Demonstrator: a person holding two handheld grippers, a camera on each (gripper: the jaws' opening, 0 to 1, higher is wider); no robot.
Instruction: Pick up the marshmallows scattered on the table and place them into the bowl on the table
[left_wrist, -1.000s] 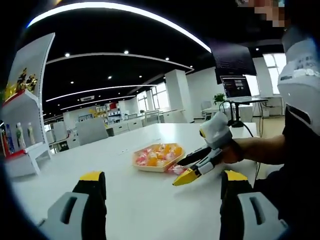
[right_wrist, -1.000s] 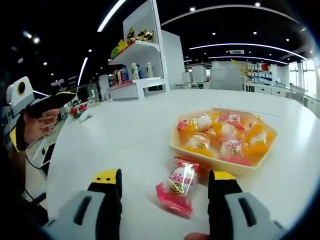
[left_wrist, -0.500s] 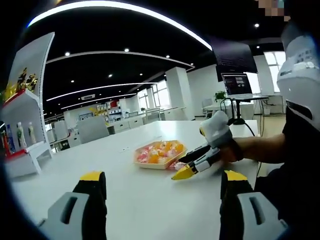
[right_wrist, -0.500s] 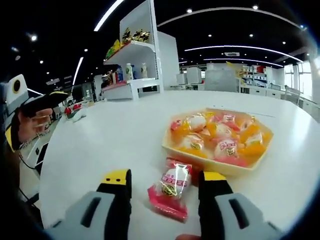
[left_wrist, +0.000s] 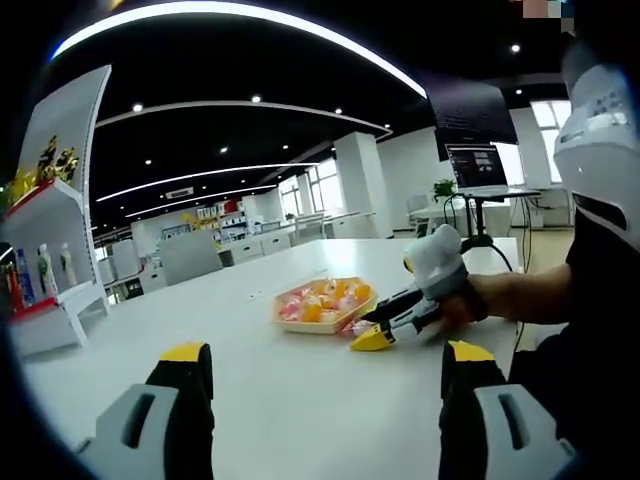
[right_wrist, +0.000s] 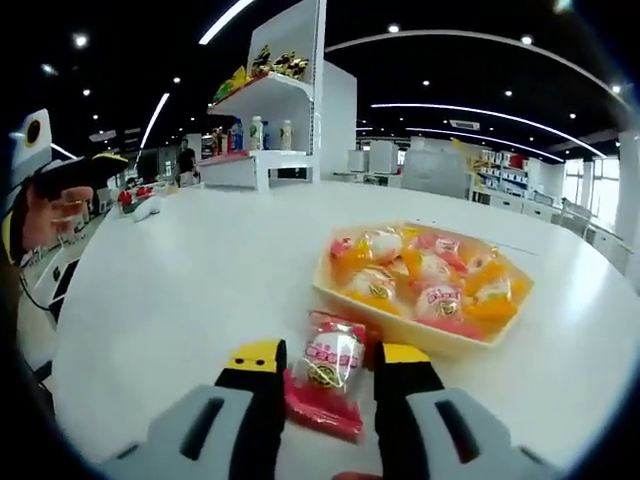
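Observation:
A pink-wrapped marshmallow (right_wrist: 325, 370) lies on the white table (right_wrist: 180, 290), just in front of the yellow bowl (right_wrist: 400, 325), which holds several wrapped marshmallows. My right gripper (right_wrist: 328, 355) straddles it, open, with both yellow-tipped jaws close to the wrapper's edges. In the left gripper view the right gripper (left_wrist: 385, 330) rests low at the near side of the bowl (left_wrist: 322, 305), held by a hand. My left gripper (left_wrist: 328, 355) hovers wide open over bare table, well short of the bowl. It appears again at the far left as the left gripper (right_wrist: 90, 170).
A white display shelf (right_wrist: 265, 130) with bottles stands beyond the table's far edge, seen too as the shelf (left_wrist: 40, 270). A laptop on a stand (left_wrist: 478, 170) is behind the table. The person's arm (left_wrist: 520, 295) reaches in from the right.
The right gripper's jaws have narrowed around the pink marshmallow and the gripper has sunk lower toward the table. The left gripper has stayed wide open.

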